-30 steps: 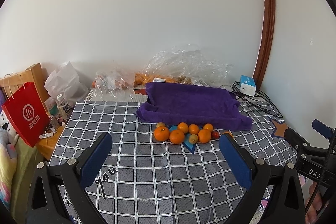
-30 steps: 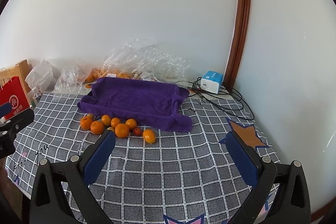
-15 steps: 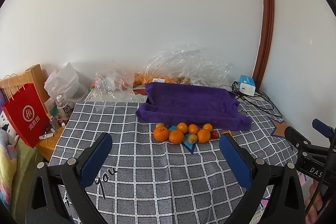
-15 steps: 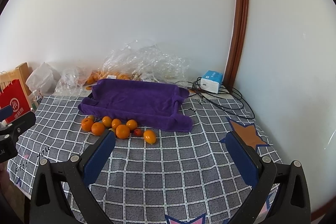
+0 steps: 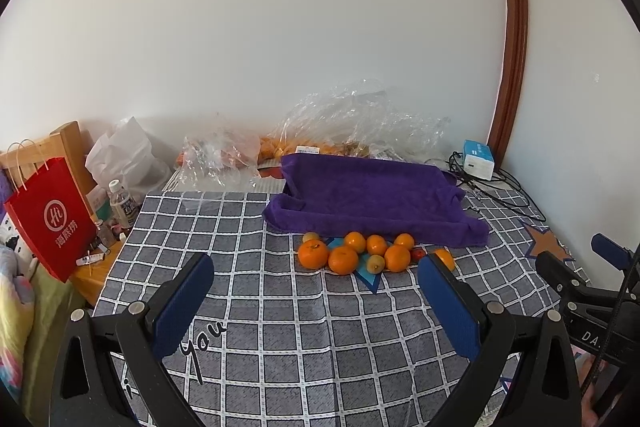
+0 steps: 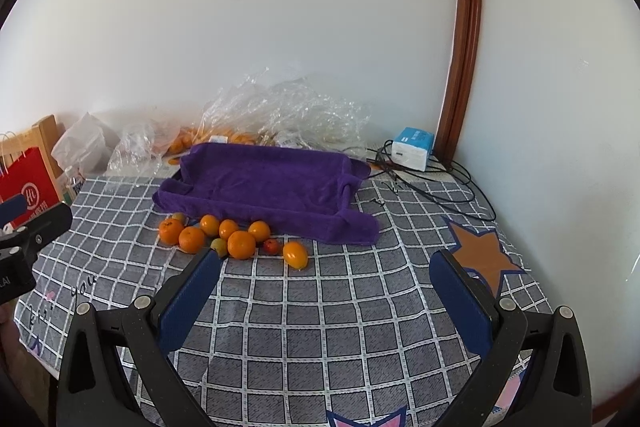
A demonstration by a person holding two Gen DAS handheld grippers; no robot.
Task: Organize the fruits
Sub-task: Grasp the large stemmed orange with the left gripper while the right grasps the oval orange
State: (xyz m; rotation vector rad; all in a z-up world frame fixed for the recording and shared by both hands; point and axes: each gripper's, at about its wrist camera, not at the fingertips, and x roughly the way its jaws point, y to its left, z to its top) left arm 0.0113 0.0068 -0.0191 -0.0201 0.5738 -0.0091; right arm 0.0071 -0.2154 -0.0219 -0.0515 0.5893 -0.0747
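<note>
A cluster of several oranges [image 5: 343, 259] [image 6: 241, 244], two small yellow-green fruits [image 5: 376, 263] [image 6: 218, 245] and a small red fruit [image 5: 418, 254] [image 6: 272, 246] lies on the checked tablecloth in front of a purple cloth-lined tray [image 5: 372, 195] [image 6: 268, 183]. One orange [image 6: 295, 254] sits apart at the right end. My left gripper [image 5: 314, 273] is open and empty, above the table short of the fruits. My right gripper [image 6: 326, 269] is open and empty, to the right of and nearer than the fruits.
Clear plastic bags [image 5: 360, 123] with more oranges lie behind the tray against the wall. A blue-white box [image 6: 413, 148] and black cables [image 6: 448, 187] sit at the back right. A red paper bag [image 5: 50, 219] and bottles [image 5: 122, 203] stand left of the table.
Both grippers have drifted slightly; the fruits sit a little higher in the right wrist view. Nothing was grasped or moved.
</note>
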